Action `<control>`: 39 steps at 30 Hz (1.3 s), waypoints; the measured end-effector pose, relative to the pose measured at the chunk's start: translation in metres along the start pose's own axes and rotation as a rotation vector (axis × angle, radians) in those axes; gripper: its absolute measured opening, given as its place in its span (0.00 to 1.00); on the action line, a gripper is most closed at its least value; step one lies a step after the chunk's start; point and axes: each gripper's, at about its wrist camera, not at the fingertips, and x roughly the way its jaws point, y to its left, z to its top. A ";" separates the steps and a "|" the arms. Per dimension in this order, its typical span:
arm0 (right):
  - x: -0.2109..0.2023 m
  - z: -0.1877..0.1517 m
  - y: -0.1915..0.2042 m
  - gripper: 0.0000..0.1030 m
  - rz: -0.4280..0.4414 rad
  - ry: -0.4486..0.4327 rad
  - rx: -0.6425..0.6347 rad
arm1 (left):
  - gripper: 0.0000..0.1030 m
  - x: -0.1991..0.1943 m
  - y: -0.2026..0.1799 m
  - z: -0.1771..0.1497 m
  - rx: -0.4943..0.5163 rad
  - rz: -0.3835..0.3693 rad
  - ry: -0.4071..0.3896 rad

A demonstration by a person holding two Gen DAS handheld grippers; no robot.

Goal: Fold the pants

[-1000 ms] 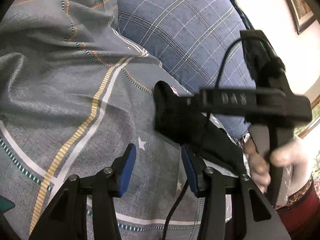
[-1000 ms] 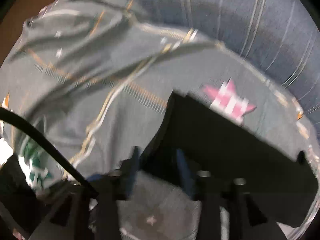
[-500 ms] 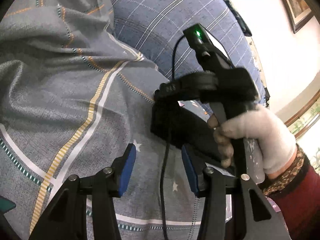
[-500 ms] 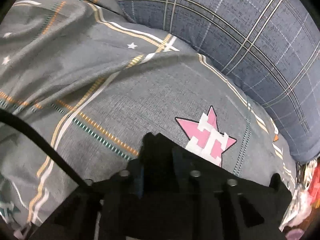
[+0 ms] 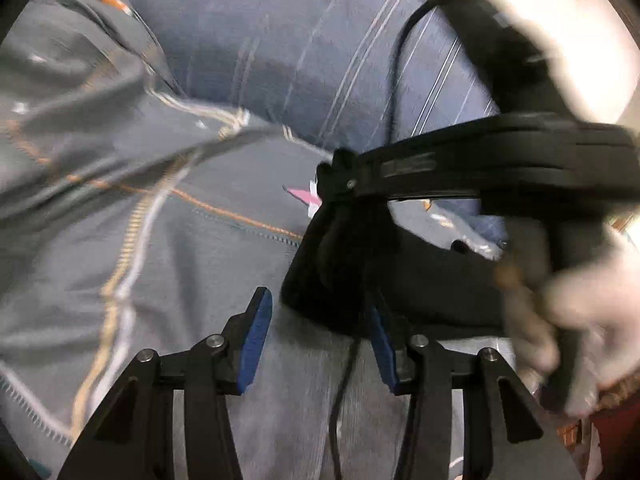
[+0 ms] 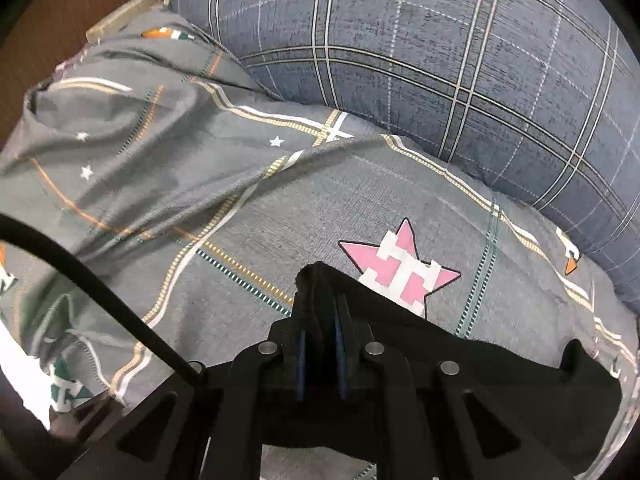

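Black pants (image 6: 460,352) lie on a grey patterned bedsheet (image 6: 224,208). My right gripper (image 6: 320,320) points steeply down and is shut on the pants' bunched upper left corner, with cloth pinched between its blue pads. In the blurred left wrist view that gripper (image 5: 340,184) reaches in from the right, held by a white-gloved hand (image 5: 568,300), and the pants (image 5: 432,280) hang from its tip. My left gripper (image 5: 318,298) stands open, and the pants' lower corner dips between its blue pads (image 5: 256,336) without being pressed.
A big blue plaid pillow (image 6: 440,60) lies along the far side of the sheet. A pink star print (image 6: 400,272) shows just beyond the pants. A black cable (image 6: 100,288) crosses the lower left. Brown wood (image 6: 48,8) shows at the top left.
The right gripper's jaws closed on the pants' corner. The left gripper moved toward the pants, whose corner now sits between its pads, and its view has blurred.
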 end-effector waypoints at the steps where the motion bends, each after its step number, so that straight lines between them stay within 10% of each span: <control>1: -0.003 -0.001 -0.001 0.12 0.016 -0.003 0.008 | 0.41 0.011 0.000 0.003 -0.008 -0.007 0.025; 4: -0.005 -0.004 -0.008 0.12 0.055 -0.009 0.023 | 0.09 0.026 -0.009 0.007 -0.001 -0.064 0.078; 14: -0.048 -0.030 -0.074 0.11 0.156 -0.101 0.120 | 0.09 0.025 -0.094 0.009 0.109 -0.053 0.059; 26: -0.062 -0.112 -0.231 0.12 0.183 -0.174 0.408 | 0.10 0.118 -0.225 -0.030 0.365 0.060 0.156; 32: -0.039 -0.145 -0.275 0.13 0.206 -0.189 0.525 | 0.38 0.124 -0.241 -0.049 0.404 0.007 0.210; 39: -0.052 -0.164 -0.297 0.58 0.248 -0.293 0.622 | 0.63 0.045 -0.216 -0.053 0.389 -0.108 0.189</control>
